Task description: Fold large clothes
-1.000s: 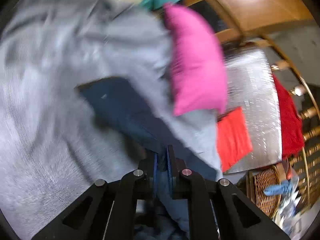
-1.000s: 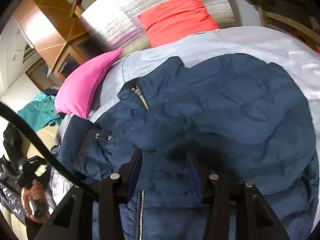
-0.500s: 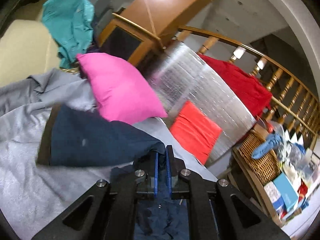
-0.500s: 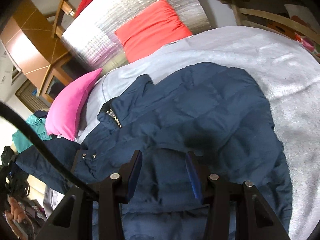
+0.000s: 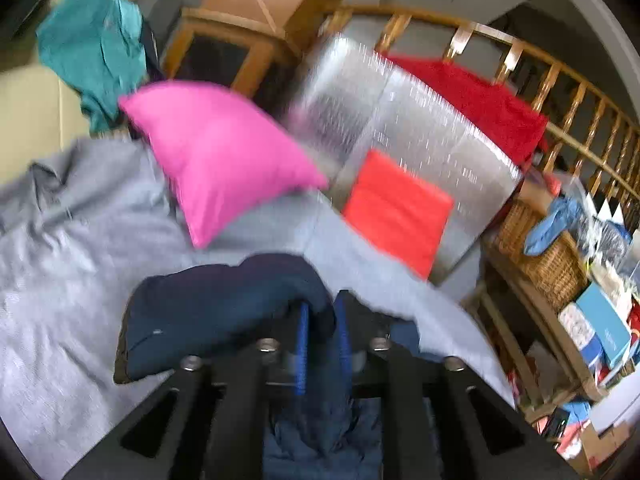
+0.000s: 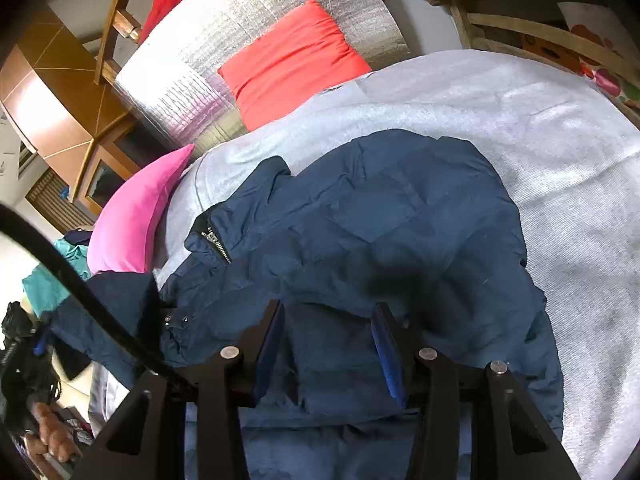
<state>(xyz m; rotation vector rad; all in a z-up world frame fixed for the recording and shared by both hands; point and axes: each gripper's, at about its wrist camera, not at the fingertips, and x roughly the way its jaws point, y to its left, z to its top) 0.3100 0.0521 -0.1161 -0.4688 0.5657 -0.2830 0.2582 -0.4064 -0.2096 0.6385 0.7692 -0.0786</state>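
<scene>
Jacket (image 6: 380, 248), navy and quilted, lies spread on the grey bed cover (image 6: 540, 128), collar and zip toward the pink pillow (image 6: 136, 224), long axis running from collar down toward the camera. Left gripper (image 5: 322, 332) has the sleeve (image 5: 208, 312) bunched between its fingers; jaws have just been opening, cloth is between them, and I can't tell if the pads are pressing on it. Right gripper (image 6: 326, 344) hovers over the jacket body, fingers apart, nothing clamped. Sleeve sits at the jacket's pillow side, so the left hand is nearer; my read is the sleeve goes across the body next, with the right free to pin.
</scene>
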